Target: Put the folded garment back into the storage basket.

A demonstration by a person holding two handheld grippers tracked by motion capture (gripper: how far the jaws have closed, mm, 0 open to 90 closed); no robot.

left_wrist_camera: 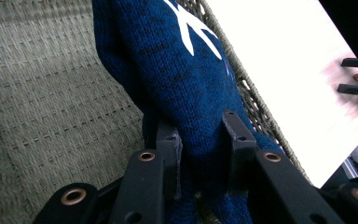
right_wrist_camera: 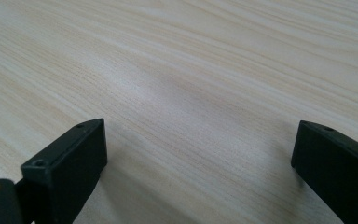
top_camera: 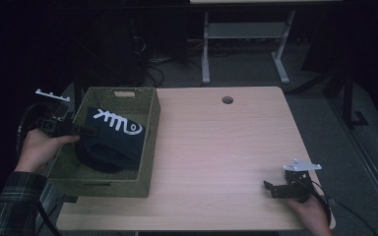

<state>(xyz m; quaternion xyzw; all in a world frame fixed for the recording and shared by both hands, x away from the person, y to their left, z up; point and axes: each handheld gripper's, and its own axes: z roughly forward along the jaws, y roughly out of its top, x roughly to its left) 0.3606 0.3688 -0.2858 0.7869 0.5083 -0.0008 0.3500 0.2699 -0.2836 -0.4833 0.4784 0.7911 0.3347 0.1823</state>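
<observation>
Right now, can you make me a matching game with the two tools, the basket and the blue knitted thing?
Things:
1. left tool
2. right tool
3. basket
4. blue knitted cloth

Places or states:
A. inside the basket
B. open above bare wood
C. on the table's left side
D. closed on blue fabric

Pairs: 1-D, 2-B, 3-C, 4-A
</observation>
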